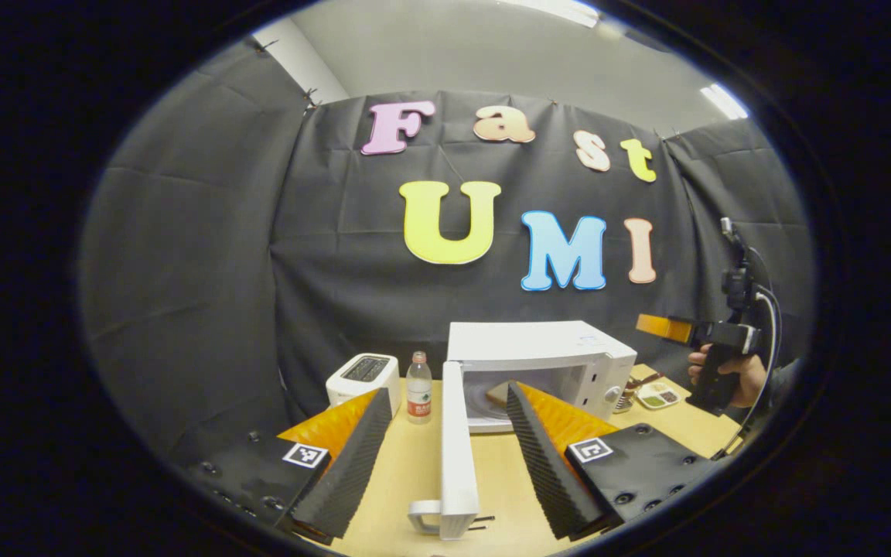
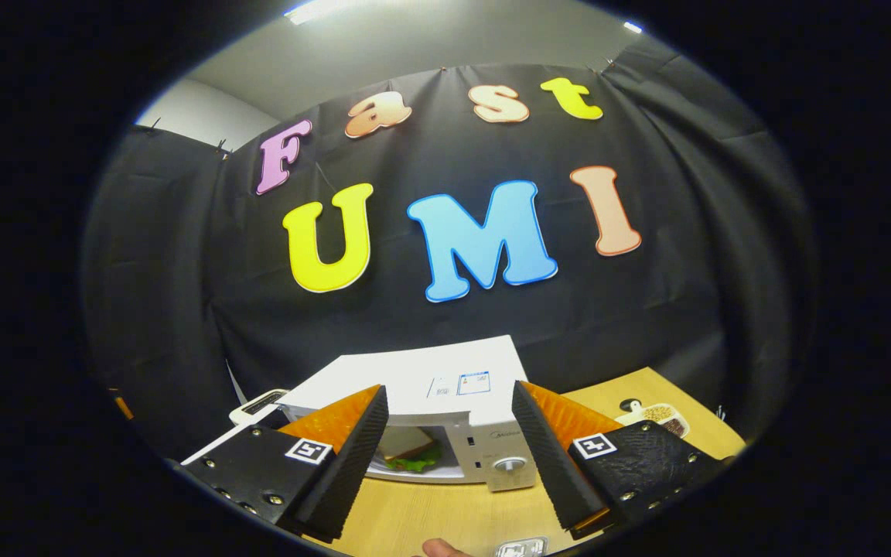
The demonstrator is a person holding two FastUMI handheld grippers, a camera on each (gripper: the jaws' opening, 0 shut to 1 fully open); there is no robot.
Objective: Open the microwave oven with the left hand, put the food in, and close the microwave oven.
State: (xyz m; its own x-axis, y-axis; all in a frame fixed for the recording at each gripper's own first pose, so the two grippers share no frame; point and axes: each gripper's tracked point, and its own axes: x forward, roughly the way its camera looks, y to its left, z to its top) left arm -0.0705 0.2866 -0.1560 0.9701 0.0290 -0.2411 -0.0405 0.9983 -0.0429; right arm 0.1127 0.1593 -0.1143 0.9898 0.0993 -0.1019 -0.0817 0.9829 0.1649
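The white microwave [image 1: 542, 348] stands at the back of the wooden table [image 1: 407, 472] with its door [image 1: 455, 441] swung wide open, seen edge-on, handle [image 1: 428, 514] nearest me. My left gripper [image 1: 445, 391] is open, a finger on each side of the door without pressing it. Inside on the turntable lies the food, a sandwich [image 1: 498, 393] with lettuce [image 2: 407, 451]. My right gripper [image 2: 449, 391] is open and holds nothing, hovering in front of the microwave [image 2: 422, 383]. It also appears in the left gripper view as the right gripper [image 1: 674, 328], held up by a hand [image 1: 728, 375].
A white toaster [image 1: 364, 377] and a water bottle [image 1: 418, 389] stand left of the microwave. A small dish of seeds [image 1: 658, 396] lies to its right, the same dish [image 2: 658, 418] near the table's far edge. Black cloth walls close the booth behind.
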